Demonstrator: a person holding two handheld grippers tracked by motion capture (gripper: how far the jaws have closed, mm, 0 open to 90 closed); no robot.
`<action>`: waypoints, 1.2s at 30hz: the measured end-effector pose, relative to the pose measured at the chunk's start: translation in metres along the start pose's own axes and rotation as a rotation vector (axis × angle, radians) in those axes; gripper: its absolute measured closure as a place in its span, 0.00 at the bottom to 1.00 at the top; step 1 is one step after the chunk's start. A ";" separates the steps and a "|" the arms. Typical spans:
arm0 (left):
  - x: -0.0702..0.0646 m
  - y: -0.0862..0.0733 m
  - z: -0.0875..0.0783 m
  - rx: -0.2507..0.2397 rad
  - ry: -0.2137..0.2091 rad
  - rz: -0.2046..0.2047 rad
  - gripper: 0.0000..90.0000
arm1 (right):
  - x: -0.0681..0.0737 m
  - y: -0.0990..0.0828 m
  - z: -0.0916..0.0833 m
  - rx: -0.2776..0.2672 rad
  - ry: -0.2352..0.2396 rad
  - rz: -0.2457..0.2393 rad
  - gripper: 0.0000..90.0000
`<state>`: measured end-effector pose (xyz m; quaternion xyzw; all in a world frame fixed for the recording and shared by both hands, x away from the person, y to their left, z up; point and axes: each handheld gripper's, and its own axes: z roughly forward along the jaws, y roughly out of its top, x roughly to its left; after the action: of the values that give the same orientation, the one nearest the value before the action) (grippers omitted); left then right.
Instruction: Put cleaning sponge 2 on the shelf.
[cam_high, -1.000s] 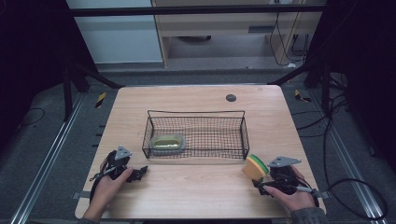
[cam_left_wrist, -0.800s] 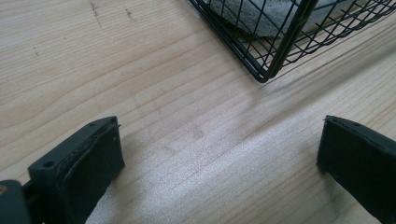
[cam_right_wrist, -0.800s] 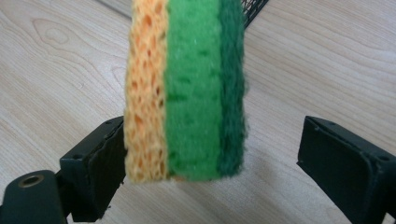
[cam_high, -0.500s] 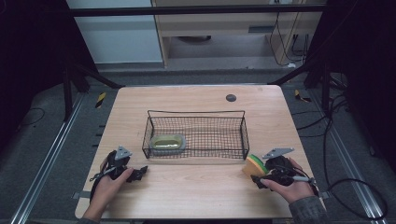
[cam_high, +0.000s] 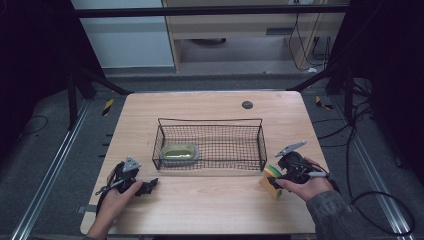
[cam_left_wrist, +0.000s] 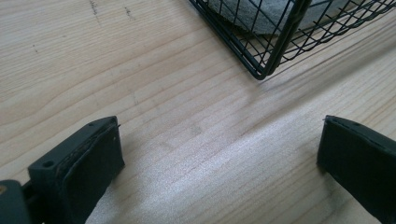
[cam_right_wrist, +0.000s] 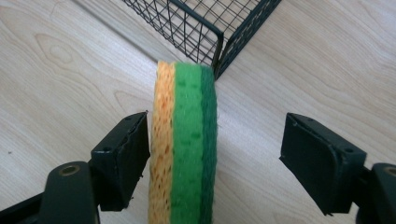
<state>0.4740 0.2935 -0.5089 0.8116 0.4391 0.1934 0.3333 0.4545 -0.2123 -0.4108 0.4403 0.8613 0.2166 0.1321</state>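
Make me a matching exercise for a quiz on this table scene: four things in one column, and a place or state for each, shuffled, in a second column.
Things:
1. sponge
2. wire basket
3. left gripper
4. grey scouring pad

Places or states:
A. lying inside the basket, at its left end
B. standing on edge between the right gripper's jaws, which have just been closing
C. open over bare wood near a basket corner
D. in the middle of the table

Pairs: 1-B, 2-D, 3-C, 4-A
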 end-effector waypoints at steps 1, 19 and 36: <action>0.000 0.000 0.000 0.000 0.001 -0.001 0.00 | 0.000 0.002 0.001 0.005 -0.001 0.002 0.26; 0.001 0.000 0.000 0.000 -0.006 0.006 0.00 | 0.004 0.003 0.006 0.055 0.036 0.016 0.71; 0.001 0.000 0.000 0.000 -0.014 0.010 0.00 | -0.044 0.023 -0.036 -0.064 -0.106 0.027 0.71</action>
<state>0.4749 0.2944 -0.5089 0.8151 0.4326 0.1895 0.3355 0.4810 -0.2450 -0.3669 0.4582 0.8397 0.2222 0.1887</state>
